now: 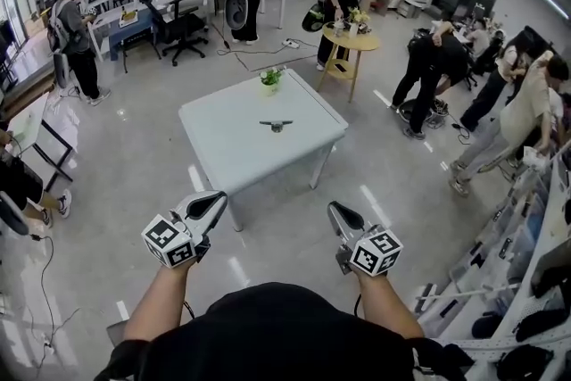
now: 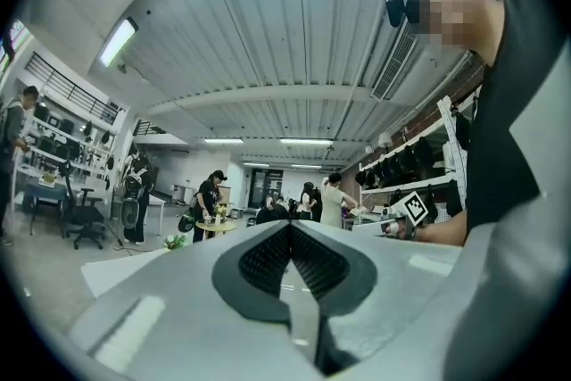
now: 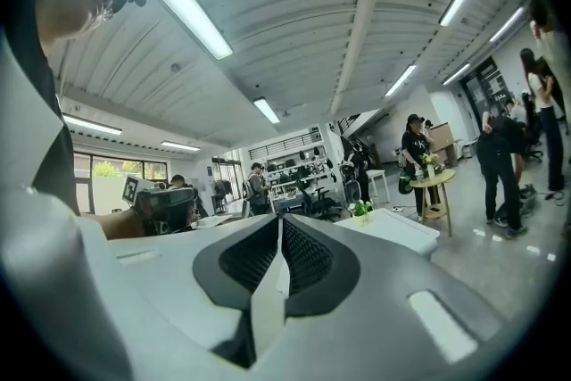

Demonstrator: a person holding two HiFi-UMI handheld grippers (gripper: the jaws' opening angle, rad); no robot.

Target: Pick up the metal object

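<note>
A small dark metal object lies near the middle of the white square table, well ahead of me. I hold both grippers level over the floor, short of the table's near edge. My left gripper has its jaws together with nothing between them, as its own view shows. The right gripper is likewise shut and empty. The metal object does not show in either gripper view. In the right gripper view, only the table's corner is visible.
A small potted plant stands at the table's far edge. A round yellow table with people around it lies beyond on the right. Racks of gear line the right side. Desks, chairs and people fill the far left.
</note>
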